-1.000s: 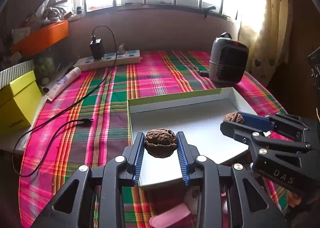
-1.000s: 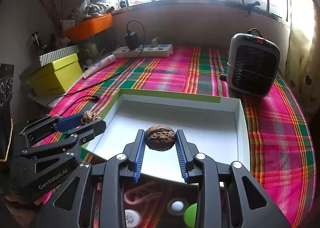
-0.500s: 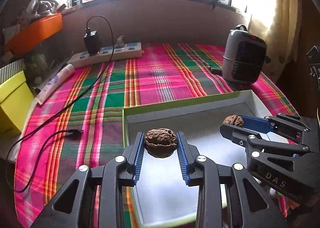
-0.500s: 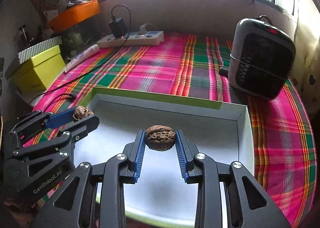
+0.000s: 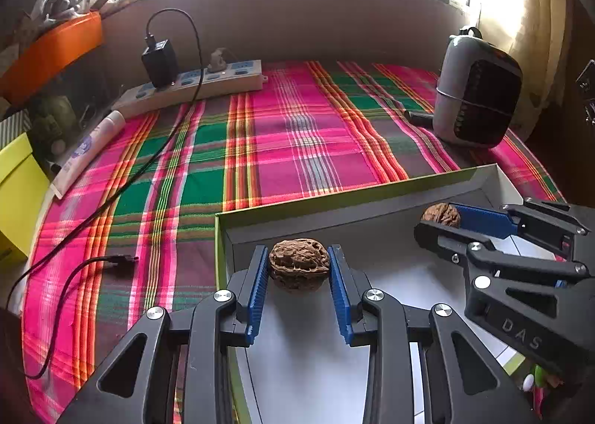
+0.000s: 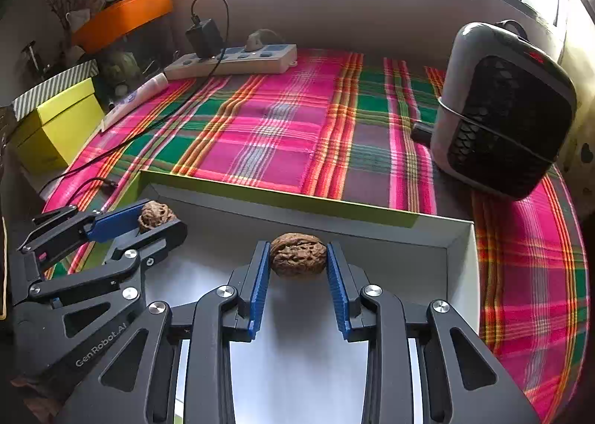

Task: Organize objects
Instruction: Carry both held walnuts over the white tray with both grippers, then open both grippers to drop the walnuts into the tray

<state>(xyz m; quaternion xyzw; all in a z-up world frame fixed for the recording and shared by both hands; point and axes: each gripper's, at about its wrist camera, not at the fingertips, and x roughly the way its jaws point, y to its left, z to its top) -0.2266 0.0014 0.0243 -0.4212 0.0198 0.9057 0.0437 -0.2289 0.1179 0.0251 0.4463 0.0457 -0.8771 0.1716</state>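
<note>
Plaid tablecloth (image 5: 297, 134) beyond tray's far rim (image 5: 346, 197), bare

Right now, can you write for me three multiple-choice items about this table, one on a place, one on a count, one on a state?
1. Where does the grey portable heater with the dark grille stand?
A. in the white shallow box
B. on the pink and green plaid cloth
C. on the yellow-green cardboard box

2. How many brown wrinkled walnuts are visible?
A. one
B. two
C. four

3. What is the state of the left gripper?
A. shut on a walnut
B. open, with nothing in it
C. shut on a cable

Key: 1 B, the heater rests on the cloth beyond the white box. 2 B, one walnut sits in the left gripper and one in the right gripper. 3 A, its blue fingers press the walnut's sides.
</note>
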